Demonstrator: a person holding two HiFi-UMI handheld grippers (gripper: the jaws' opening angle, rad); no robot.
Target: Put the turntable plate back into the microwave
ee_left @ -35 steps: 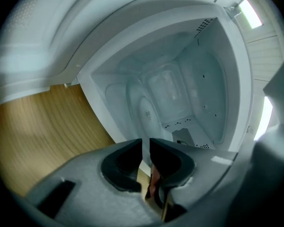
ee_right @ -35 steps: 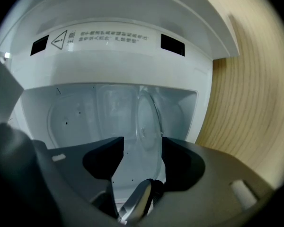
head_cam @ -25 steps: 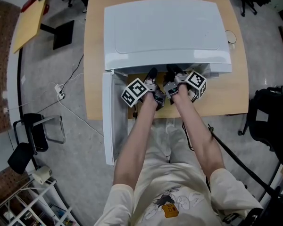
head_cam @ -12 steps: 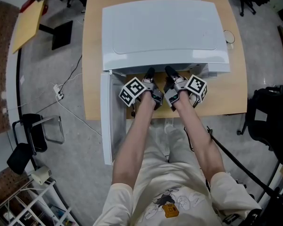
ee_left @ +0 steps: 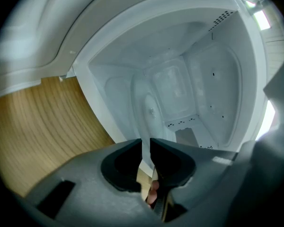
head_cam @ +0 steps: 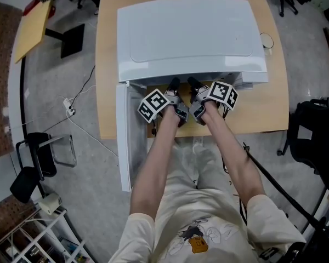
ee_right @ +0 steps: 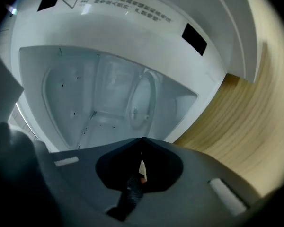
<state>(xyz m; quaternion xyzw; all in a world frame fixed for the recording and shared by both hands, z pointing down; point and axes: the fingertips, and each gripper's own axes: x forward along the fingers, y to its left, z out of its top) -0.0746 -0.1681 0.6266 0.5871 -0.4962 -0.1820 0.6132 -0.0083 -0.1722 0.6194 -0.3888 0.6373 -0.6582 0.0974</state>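
The clear glass turntable plate (ee_left: pixel 149 109) lies inside the white microwave (head_cam: pixel 189 34), its near rim running down between my left gripper's (ee_left: pixel 146 143) jaws. Those jaws are opening, with the rim still pinched between the pads. My right gripper (ee_right: pixel 142 140) is shut with nothing in it, just outside the opening. From its view the plate (ee_right: pixel 142 100) rests further in, apart from it. In the head view both grippers, left (head_cam: pixel 174 84) and right (head_cam: pixel 192 83), reach under the microwave's front edge, and the plate is hidden.
The microwave stands on a wooden table (head_cam: pixel 271 106). Its door (head_cam: pixel 130 141) hangs open to the left, beside my left arm. Chairs, cables and a rack stand on the floor around.
The right gripper has rolled, its marker cube now turned flatter toward the camera, and has shifted slightly left. The left gripper has kept its place.
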